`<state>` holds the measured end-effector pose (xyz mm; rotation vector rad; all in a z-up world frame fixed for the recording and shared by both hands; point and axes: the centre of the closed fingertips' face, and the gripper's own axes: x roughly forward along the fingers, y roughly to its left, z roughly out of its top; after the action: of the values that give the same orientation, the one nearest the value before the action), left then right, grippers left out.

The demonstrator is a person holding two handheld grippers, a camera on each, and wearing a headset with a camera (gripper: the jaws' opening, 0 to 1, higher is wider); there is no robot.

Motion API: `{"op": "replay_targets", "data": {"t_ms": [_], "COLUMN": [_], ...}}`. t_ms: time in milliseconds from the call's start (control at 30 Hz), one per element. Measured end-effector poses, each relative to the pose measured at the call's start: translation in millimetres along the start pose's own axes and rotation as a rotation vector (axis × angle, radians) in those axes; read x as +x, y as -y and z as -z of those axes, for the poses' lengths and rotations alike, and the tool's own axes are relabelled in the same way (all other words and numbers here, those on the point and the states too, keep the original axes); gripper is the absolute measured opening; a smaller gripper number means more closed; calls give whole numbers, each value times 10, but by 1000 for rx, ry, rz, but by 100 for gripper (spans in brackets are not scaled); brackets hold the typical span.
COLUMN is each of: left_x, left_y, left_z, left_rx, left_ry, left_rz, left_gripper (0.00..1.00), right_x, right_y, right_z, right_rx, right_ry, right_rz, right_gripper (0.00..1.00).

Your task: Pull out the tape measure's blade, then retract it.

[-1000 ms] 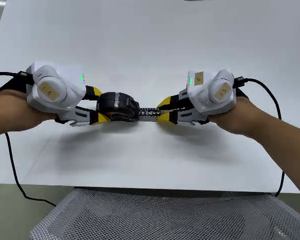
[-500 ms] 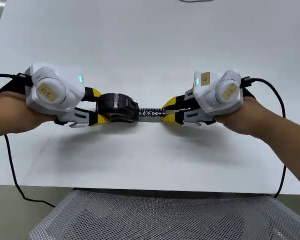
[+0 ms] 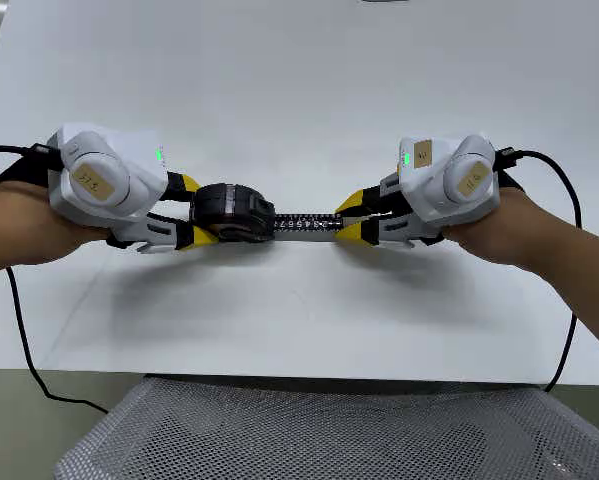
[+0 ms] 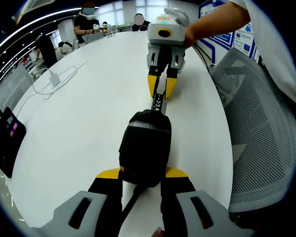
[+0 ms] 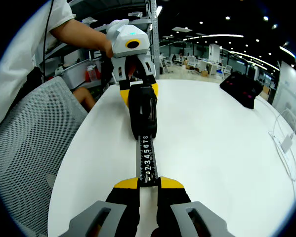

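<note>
At middle left, the left gripper (image 3: 197,211) squeezes the black tape measure (image 3: 234,212) so it cannot slide. The right gripper (image 3: 347,217) pinches the blade (image 3: 304,222) by its end to pull it out.

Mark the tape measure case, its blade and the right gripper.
tape measure case (image 3: 234,212), head view, top of the black housing.
blade (image 5: 147,159), right gripper view, numbered strip.
right gripper (image 3: 345,218), head view, midway between its fingertips.
</note>
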<state>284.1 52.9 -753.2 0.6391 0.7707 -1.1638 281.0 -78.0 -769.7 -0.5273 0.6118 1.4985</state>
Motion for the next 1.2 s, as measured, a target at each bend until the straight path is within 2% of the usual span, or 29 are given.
{"op": "replay_targets", "data": {"t_ms": [1200], "left_x": [3], "left_y": [5], "left_z": [-13], "left_rx": [2], "left_ry": [-2], "left_rz": [4], "left_gripper": [24], "right_x": [-317], "right_y": [4], "right_z": [300], "right_rx": [25], "right_ry": [-45], "right_rz": [24], "right_gripper": [8]}}
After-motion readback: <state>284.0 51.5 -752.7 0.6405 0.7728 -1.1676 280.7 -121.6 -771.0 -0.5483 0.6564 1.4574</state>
